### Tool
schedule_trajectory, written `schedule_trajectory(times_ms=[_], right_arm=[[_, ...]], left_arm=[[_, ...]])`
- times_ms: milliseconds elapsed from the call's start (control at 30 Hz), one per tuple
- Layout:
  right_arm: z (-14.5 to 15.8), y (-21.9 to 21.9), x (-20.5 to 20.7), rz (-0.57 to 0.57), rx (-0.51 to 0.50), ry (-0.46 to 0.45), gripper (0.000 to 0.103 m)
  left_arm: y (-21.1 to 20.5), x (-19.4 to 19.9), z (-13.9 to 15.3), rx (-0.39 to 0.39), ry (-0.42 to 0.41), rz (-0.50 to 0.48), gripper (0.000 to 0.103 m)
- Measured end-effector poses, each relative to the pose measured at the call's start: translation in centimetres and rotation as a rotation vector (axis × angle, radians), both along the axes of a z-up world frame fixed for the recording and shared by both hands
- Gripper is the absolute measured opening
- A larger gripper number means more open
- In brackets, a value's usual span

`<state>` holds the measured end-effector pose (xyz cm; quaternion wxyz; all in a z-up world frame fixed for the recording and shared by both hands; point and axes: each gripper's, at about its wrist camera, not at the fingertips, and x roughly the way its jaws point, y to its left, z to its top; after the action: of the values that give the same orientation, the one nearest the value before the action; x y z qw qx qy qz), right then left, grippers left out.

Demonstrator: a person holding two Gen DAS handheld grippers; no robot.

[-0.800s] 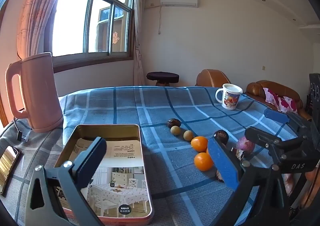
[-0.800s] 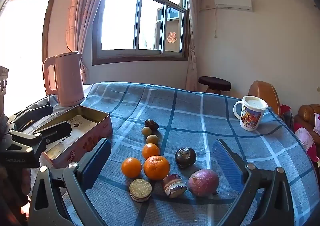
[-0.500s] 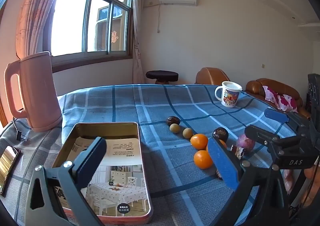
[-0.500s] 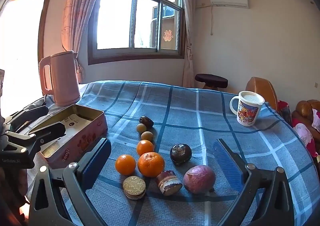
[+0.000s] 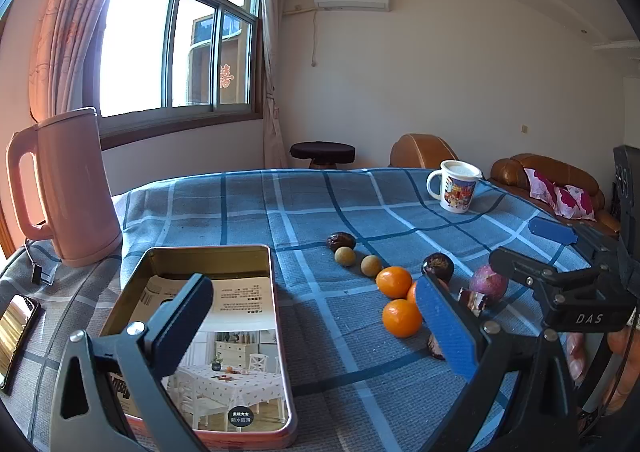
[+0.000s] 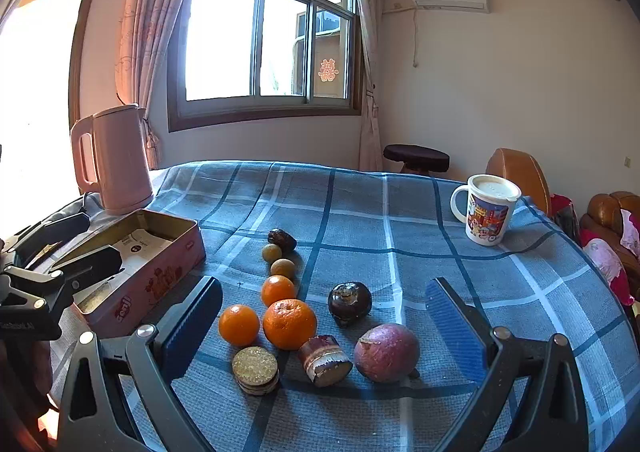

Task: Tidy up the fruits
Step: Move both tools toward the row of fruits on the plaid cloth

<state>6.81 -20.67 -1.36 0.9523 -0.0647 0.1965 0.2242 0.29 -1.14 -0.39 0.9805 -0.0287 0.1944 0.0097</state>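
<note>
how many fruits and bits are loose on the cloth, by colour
orange: 3
small tan round: 2
dark brown date-like: 1
dark purple round: 1
reddish purple: 1
cut brown pieces: 2
total: 10

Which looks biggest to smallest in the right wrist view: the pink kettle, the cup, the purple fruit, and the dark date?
1. Pink kettle
2. Cup and purple fruit: too close to rank, and the fruit sits nearer the camera, which swells it.
3. Dark date, clearly smallest.
</note>
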Motion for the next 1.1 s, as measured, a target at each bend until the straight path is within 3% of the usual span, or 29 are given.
schedule_trajectory(times_ms=[1100], right_arm=[[-0.20, -0.52, 0.22, -0.021, 0.003, 0.018, 0.102]], left_arm=[[-0.67, 0.22, -0.56, 0.005, 0.009, -0.009, 0.103]])
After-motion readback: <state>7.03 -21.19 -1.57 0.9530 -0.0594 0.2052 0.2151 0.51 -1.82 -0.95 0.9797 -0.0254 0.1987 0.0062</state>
